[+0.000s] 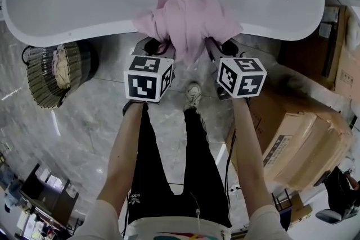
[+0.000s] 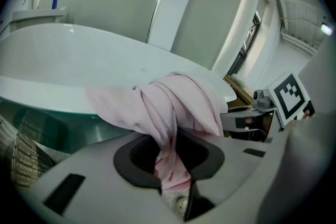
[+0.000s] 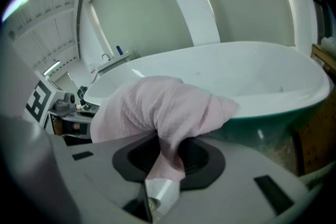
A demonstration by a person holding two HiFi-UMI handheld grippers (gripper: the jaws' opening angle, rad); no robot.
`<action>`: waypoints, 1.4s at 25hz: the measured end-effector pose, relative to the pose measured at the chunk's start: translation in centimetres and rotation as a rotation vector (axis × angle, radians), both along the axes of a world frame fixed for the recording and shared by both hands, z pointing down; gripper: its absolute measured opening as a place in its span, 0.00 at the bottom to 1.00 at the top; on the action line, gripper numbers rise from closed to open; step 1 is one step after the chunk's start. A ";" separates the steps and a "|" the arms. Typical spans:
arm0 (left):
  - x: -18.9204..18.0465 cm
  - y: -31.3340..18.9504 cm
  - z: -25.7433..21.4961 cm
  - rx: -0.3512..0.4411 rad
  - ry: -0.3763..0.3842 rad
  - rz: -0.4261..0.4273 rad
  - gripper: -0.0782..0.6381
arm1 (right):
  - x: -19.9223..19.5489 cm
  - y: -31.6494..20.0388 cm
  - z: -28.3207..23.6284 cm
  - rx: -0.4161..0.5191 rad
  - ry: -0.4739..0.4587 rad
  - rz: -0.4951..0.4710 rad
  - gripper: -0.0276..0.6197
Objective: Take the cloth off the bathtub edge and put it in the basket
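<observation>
Head view: cloth (image 1: 188,14) hangs over near edge of bathtub (image 1: 84,3), basket (image 1: 50,73) on floor (image 1: 95,121) to its left; left gripper view: left tongs (image 2: 170,165) pinch a cloth fold; right gripper view: right tongs (image 3: 165,165) likewise, so grasp seems done, nxt: lift clear & carry to basket.

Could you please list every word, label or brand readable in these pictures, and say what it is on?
"adidas", small, beside a trefoil logo: on the black trousers.
Label on the cardboard box: print too small to read.
Marker cubes: square patterns only, no words.
</observation>
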State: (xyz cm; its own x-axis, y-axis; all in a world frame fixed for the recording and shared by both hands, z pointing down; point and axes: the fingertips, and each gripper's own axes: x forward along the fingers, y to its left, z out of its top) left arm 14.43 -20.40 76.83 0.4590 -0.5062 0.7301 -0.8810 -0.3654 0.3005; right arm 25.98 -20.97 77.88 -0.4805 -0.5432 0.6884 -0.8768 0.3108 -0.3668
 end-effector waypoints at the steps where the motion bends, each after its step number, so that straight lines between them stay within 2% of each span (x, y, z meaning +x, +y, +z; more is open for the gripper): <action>1: 0.0 0.1 0.0 0.006 -0.007 -0.002 0.25 | 0.0 0.0 0.0 -0.003 0.000 0.009 0.22; 5: -0.1 0.2 -0.2 -0.011 0.029 -0.036 0.23 | 0.0 0.2 -0.2 -0.023 -0.014 0.040 0.19; 16: -0.1 0.4 -0.9 0.028 -0.022 -0.029 0.22 | 0.3 0.5 -0.8 -0.016 0.008 0.056 0.17; 24: 0.1 0.2 -2.8 0.076 -0.019 -0.020 0.21 | 0.4 0.5 -2.6 0.029 0.022 0.070 0.17; 30: 0.1 -0.3 -7.3 0.109 0.003 -0.021 0.21 | 0.7 0.3 -7.3 0.081 0.015 0.089 0.16; 35: 0.2 -0.4 -14.6 0.173 0.028 -0.012 0.21 | 0.8 0.3 -14.7 0.159 0.031 0.089 0.16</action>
State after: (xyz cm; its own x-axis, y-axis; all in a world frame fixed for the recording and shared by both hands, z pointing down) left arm 14.61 -20.80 62.26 0.4715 -0.6289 0.6181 -0.8776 -0.4036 0.2588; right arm 26.78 -20.69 63.19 -0.4056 -0.6857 0.6045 -0.9136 0.2835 -0.2914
